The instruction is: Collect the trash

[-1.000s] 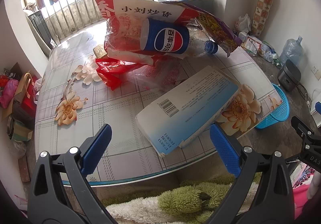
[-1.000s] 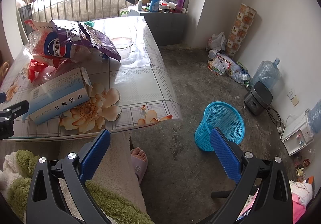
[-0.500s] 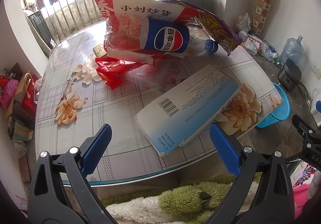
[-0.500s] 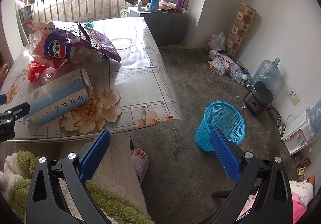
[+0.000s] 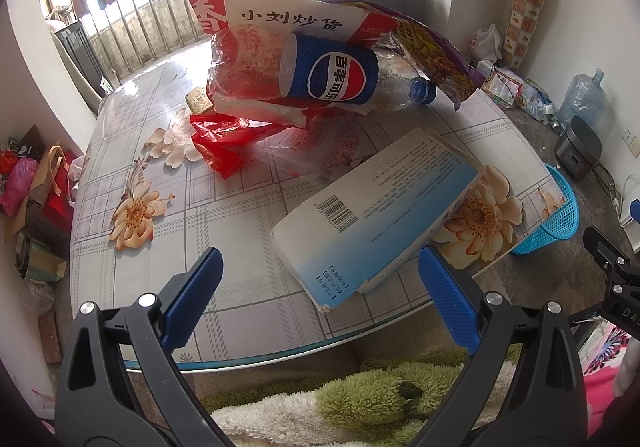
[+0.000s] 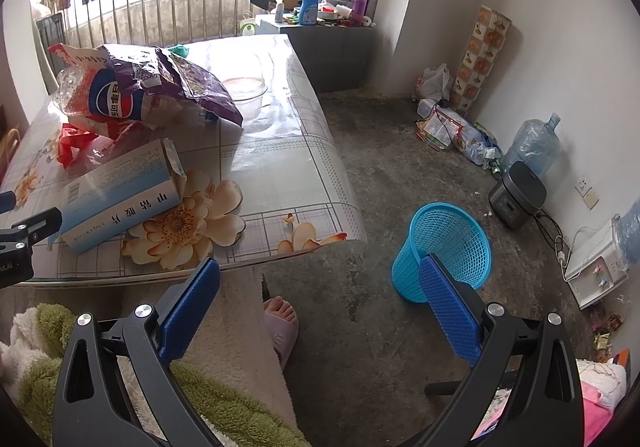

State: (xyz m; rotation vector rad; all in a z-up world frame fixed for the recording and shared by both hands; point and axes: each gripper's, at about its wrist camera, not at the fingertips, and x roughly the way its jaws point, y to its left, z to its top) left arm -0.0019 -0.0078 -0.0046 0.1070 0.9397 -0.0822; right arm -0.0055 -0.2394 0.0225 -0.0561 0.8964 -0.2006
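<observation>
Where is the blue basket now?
The blue basket stands on the floor right of the table, near the grey cooker, in the right wrist view.

The left wrist camera looks from just off the near edge of the flower-patterned table [image 5: 168, 231], facing far across it, close to the white-and-blue cardboard box [image 5: 376, 223]. The right wrist camera sits further right, facing the concrete floor [image 6: 400, 151]. Both views share the box [image 6: 116, 195] and the blue mesh plastic basket [image 6: 448, 247].

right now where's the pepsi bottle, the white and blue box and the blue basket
pepsi bottle [image 5: 338, 77], left wrist view, on its blue label
white and blue box [image 5: 376, 215], left wrist view, on its top face
blue basket [image 6: 452, 243], right wrist view, on its mesh wall
</observation>
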